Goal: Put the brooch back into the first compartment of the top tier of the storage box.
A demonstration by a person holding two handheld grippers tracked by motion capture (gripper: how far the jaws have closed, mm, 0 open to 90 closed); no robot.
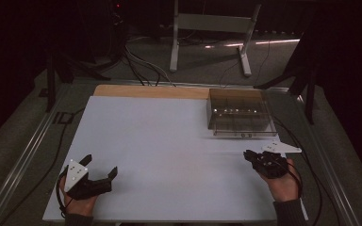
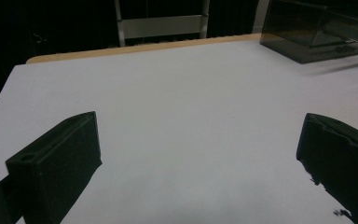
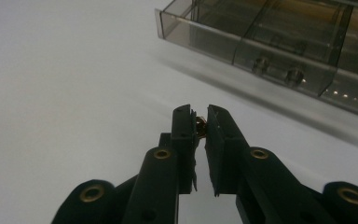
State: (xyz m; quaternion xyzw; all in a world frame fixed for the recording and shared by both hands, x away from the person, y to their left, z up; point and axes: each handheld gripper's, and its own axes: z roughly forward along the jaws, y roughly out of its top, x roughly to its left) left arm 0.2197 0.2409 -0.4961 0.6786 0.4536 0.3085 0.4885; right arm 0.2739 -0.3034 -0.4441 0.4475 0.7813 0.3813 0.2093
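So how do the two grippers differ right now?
The left gripper has its fingers spread wide with nothing between them; the right gripper is pinched shut on a small brass-coloured piece. The left gripper sits at the near left of the white table, far from the smoky compartment box; the right gripper is just in front of that box. Both are black and held in a hand.

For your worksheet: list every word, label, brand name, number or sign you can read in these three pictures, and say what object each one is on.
None: no readable text stands in any view.
The smoky clear compartment box bears no label.
The white table sheet is blank.
The grey three-cornered plate on the left claw has only dark dots, no writing.
The right claw, shut on a small brass-coloured piece, bears no markings.
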